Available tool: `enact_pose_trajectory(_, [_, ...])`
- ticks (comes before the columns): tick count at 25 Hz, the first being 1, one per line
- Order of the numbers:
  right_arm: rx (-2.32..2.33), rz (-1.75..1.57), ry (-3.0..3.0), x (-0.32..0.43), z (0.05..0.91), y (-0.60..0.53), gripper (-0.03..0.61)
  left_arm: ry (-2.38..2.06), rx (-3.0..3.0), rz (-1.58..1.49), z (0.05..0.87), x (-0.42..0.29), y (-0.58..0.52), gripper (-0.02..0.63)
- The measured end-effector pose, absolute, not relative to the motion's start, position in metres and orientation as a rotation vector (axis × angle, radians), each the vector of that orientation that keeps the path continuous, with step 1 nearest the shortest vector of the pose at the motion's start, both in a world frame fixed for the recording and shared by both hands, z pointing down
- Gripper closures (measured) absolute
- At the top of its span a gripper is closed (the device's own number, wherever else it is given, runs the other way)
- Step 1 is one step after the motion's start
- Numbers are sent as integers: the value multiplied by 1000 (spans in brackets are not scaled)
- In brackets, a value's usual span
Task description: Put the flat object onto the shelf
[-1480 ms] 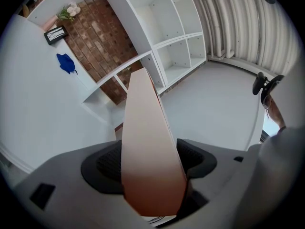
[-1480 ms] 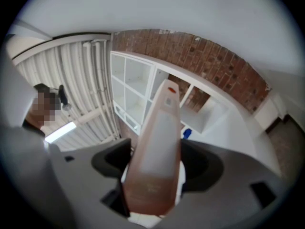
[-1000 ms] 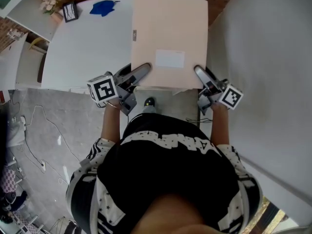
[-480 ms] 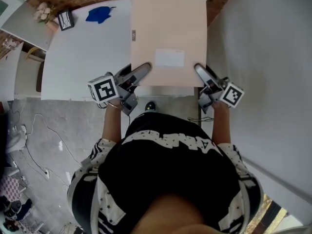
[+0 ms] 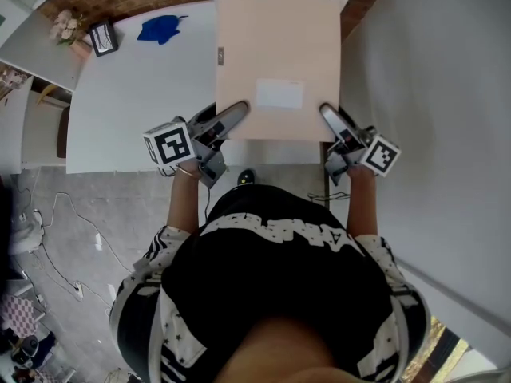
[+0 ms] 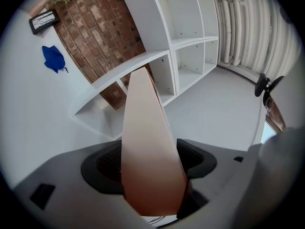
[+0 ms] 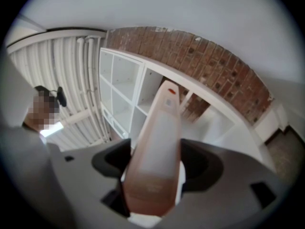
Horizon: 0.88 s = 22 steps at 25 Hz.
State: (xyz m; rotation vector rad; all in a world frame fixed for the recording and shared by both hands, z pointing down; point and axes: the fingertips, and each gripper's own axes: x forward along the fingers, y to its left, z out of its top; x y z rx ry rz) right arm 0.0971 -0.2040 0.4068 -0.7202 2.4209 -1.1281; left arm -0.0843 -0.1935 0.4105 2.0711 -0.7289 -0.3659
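Flat object [image 5: 275, 54], a thin, smooth, pale peach rectangular panel, is held level in the air between both grippers, over the near edge of a white table [image 5: 136, 94], with its far end towards the white shelf [image 6: 186, 37]; the left gripper [image 5: 236, 112] is clamped on its near left corner and the right gripper [image 5: 329, 116] on its near right corner, and each gripper view shows the dark ribbed pads pressed against the panel's faces; a paler rectangular label [image 5: 279, 94] sits on top near the middle and a small grey tag [image 5: 220, 55] near the left edge, neither of them legible; the shelf is matte white with square open compartments, set against a rough red brick wall [image 6: 100, 27]; on the table's far side lie a crumpled blue cloth [image 5: 160, 29] and a small dark-framed picture [image 5: 101, 37]; each gripper carries a cube printed with black-and-white square markers [image 5: 168, 144].
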Motion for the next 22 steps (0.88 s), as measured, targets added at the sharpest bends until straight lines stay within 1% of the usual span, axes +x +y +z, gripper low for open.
enact_pose_trajectory(22, [-825,-1135,2324,88,416,-240,241,-688,2011,-342,422,-96,-237,281])
